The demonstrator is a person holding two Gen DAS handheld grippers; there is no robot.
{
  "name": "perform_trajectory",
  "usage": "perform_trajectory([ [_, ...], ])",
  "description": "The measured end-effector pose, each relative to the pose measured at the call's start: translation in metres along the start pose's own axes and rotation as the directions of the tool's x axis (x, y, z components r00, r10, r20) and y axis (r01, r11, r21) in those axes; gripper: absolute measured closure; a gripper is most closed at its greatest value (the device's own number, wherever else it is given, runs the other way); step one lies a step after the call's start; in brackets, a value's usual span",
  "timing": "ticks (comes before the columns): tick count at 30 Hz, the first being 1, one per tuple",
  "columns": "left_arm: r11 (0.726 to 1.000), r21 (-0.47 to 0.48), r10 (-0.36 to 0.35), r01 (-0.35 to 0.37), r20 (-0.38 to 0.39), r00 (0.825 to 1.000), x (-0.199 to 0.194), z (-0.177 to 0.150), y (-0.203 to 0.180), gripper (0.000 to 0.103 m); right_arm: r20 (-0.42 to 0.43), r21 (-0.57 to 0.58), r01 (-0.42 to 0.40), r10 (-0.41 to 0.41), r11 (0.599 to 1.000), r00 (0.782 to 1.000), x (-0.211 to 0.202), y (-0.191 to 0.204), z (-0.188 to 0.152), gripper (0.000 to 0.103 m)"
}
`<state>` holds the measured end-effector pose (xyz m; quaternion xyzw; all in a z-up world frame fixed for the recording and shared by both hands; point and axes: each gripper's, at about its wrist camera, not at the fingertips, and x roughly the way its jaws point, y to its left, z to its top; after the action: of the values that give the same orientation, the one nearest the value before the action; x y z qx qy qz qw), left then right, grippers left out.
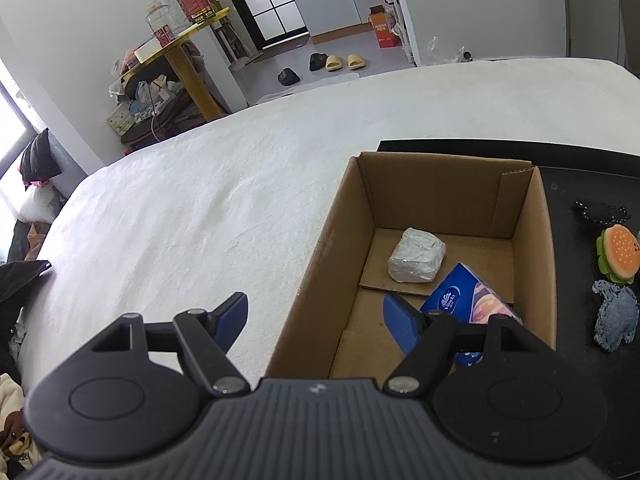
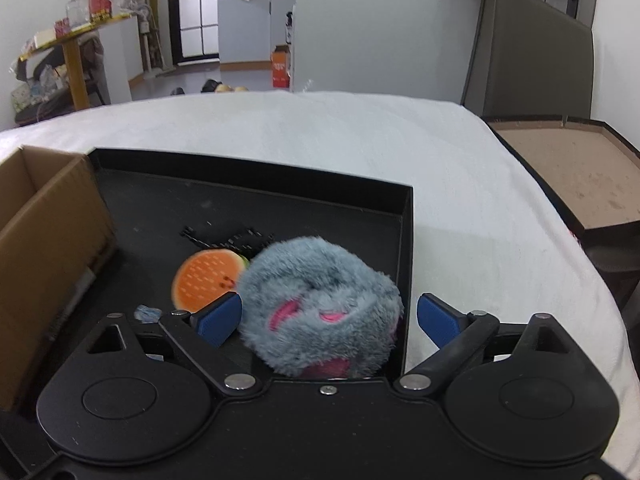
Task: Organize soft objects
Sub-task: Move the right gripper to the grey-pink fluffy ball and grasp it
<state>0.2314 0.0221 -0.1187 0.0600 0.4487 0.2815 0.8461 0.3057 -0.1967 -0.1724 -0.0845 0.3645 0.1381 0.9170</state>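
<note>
A cardboard box (image 1: pixel 532 240) sits on the white bed and holds a white wrapped pack (image 1: pixel 416 256) and a blue tissue pack (image 1: pixel 460 296). My left gripper (image 1: pixel 316 320) is open and empty, straddling the box's left wall. Beside the box is a black tray (image 2: pixel 256 184) with a plush burger (image 2: pixel 208 280), a black lace piece (image 2: pixel 228 238) and a blue denim piece (image 1: pixel 616 320). A grey and pink furry toy (image 2: pixel 320 312) lies in the tray between the open fingers of my right gripper (image 2: pixel 330 320); the right finger stands apart from it.
The white bed (image 1: pixel 200 208) stretches left of and behind the box. A brown board in a dark frame (image 2: pixel 572 172) lies right of the bed. A cluttered yellow table (image 1: pixel 180 40) and slippers (image 1: pixel 340 62) stand on the floor beyond.
</note>
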Motion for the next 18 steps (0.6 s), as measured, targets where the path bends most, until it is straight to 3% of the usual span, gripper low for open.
perform_trajectory([
  [6,1.000,-0.007,0.000,0.000,-0.002,1.000,0.001,-0.001,0.004,0.030,0.005,-0.003,-0.023,0.023,1.000,1.000,0.006,-0.001,-0.005,0.010],
  [9,1.000,-0.008,0.000,0.000,0.004,1.000,-0.001,-0.004,0.007,0.030,0.017,-0.008,-0.020,0.020,1.000,1.000,0.002,-0.002,-0.004,0.027],
  [18,0.999,-0.028,-0.020,0.020,0.005,1.000,-0.003,-0.012,0.019,0.030,-0.006,0.024,-0.026,0.027,0.999,1.000,-0.010,-0.006,0.001,0.036],
])
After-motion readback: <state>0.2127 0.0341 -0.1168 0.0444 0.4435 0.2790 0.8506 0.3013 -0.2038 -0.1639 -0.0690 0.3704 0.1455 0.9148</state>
